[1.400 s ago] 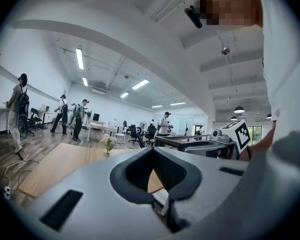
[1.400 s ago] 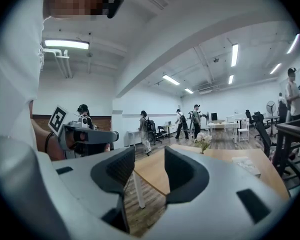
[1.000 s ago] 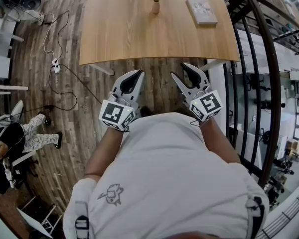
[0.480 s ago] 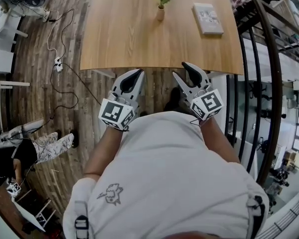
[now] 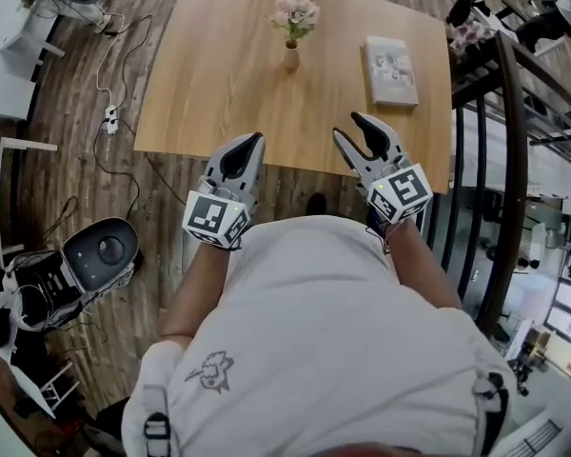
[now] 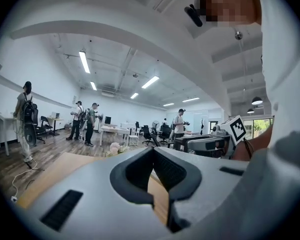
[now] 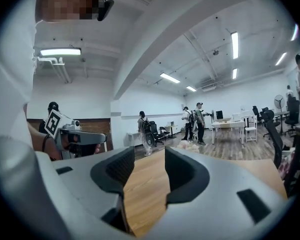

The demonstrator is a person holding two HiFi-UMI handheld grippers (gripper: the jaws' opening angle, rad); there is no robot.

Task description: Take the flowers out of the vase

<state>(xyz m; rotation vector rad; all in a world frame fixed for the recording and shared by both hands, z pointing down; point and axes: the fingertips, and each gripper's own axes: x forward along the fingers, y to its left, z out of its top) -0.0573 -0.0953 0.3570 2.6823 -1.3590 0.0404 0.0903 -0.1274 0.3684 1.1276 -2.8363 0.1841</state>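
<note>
Pink flowers (image 5: 294, 12) stand in a tan vase (image 5: 291, 58), upper centre; left tongs (image 5: 256, 138) closed, right tongs (image 5: 346, 126) parted, both empty.

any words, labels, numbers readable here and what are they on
None can be read.
Book cover: print too small to read.
Shirt emblem: a drawing, no legible letters.
Left gripper and right gripper: square marker patterns only, no words.

An open-plan office: rows of desks (image 7: 230, 125), swivel chairs (image 7: 271, 126), strip ceiling lights (image 6: 84, 62), wooden floor (image 5: 67, 174).
</note>
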